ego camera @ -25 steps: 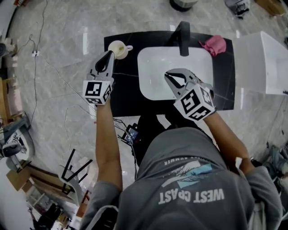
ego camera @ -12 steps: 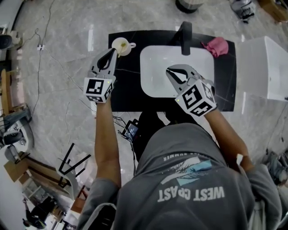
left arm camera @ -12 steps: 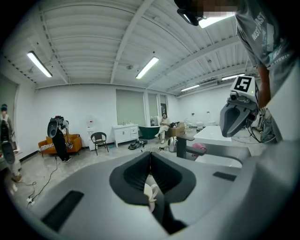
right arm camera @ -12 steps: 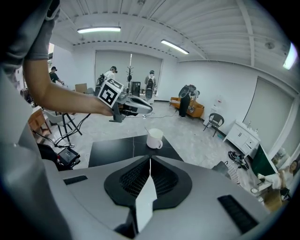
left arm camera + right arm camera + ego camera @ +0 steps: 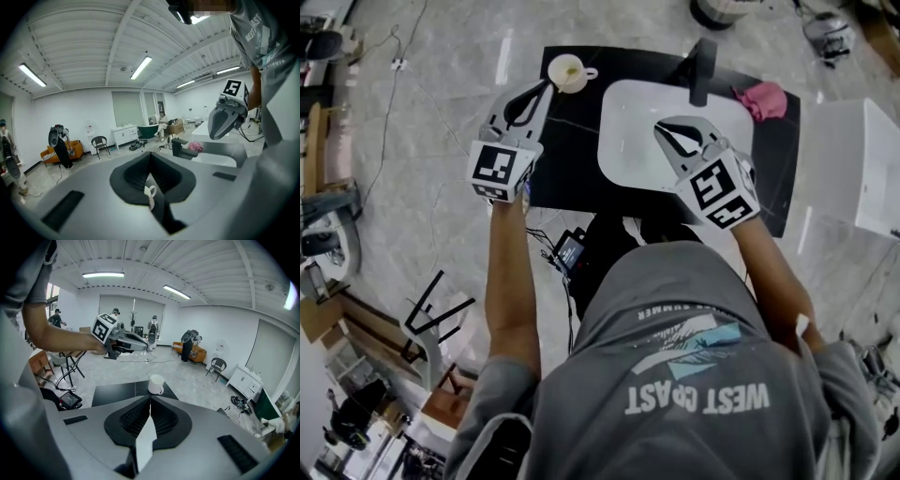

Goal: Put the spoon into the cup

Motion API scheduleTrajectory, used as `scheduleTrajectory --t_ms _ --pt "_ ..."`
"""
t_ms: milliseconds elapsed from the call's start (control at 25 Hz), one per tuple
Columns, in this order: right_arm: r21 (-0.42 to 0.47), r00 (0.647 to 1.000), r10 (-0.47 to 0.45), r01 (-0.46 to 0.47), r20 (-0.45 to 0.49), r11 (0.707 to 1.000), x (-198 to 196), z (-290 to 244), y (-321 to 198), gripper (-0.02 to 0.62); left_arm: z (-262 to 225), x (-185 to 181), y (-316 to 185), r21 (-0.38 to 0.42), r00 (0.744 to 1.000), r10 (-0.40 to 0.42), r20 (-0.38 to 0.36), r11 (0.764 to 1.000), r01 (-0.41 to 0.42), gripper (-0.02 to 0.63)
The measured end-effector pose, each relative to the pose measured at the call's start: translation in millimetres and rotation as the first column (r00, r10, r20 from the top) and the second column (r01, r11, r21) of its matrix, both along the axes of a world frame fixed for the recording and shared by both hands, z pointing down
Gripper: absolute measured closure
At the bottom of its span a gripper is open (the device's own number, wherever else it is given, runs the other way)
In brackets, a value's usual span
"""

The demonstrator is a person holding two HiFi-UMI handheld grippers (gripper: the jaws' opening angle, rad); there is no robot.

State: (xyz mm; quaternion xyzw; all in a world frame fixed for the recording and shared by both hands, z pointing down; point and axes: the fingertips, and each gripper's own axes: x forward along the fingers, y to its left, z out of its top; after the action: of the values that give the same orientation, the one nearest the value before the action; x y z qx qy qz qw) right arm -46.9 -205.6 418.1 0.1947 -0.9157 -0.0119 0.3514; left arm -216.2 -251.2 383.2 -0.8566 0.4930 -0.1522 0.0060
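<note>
A white cup [image 5: 569,72] with its handle to the right stands on the far left corner of the black counter [image 5: 572,169]. A thin pale sliver [image 5: 147,375] leans at its rim; I cannot tell if that is the spoon. My left gripper [image 5: 546,87] hangs shut just short of the cup, and I see nothing between its tips [image 5: 150,153]. Through the gap behind those tips shows a small white looped shape [image 5: 149,191], seemingly the cup. Shut and empty, my right gripper [image 5: 661,128] hovers over the white sink [image 5: 637,150], facing the cup [image 5: 156,384].
A black faucet [image 5: 703,61] stands at the sink's far rim, with a pink cloth [image 5: 766,98] to its right. A white block [image 5: 853,159] adjoins the counter on the right. Cables and a small device [image 5: 570,251] lie on the floor by the counter's near edge.
My left gripper has risen and drawn back a little from the cup, still shut. The right gripper has lifted slightly over the sink. The head view has shifted.
</note>
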Motion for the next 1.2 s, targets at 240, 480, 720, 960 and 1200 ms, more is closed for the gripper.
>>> scheduleTrajectory --t_ms 240,480,720,960,1200 --pt "0.014 0.998 -0.046 0.045 0.036 0.999 -0.9 -17.0 6.9 0.565 -30.1 10.8 23.0 0.020 0.997 0.026 0.073 0.999 -0.027 0.604" --pt "0.041 0.992 -0.099 0.096 0.074 0.995 -7.8 -44.1 12.4 0.565 -56.4 21.4 54.1 0.030 0.988 0.067 0.138 0.997 -0.072 0.604" --pt "0.044 0.986 -0.127 0.123 0.107 0.991 -7.8 -59.0 17.7 0.565 -74.6 39.0 82.6 0.021 0.968 0.127 0.216 0.991 -0.135 0.604" --pt "0.031 0.981 -0.146 0.143 0.127 0.989 0.0 -65.0 25.2 0.565 -86.8 54.8 98.1 0.024 0.972 0.130 0.196 0.990 -0.137 0.604" --pt "0.012 0.979 -0.145 0.145 0.144 0.989 16.0 -68.9 30.8 0.565 -90.2 74.2 110.7 0.003 0.987 0.118 0.111 0.993 -0.119 0.604"
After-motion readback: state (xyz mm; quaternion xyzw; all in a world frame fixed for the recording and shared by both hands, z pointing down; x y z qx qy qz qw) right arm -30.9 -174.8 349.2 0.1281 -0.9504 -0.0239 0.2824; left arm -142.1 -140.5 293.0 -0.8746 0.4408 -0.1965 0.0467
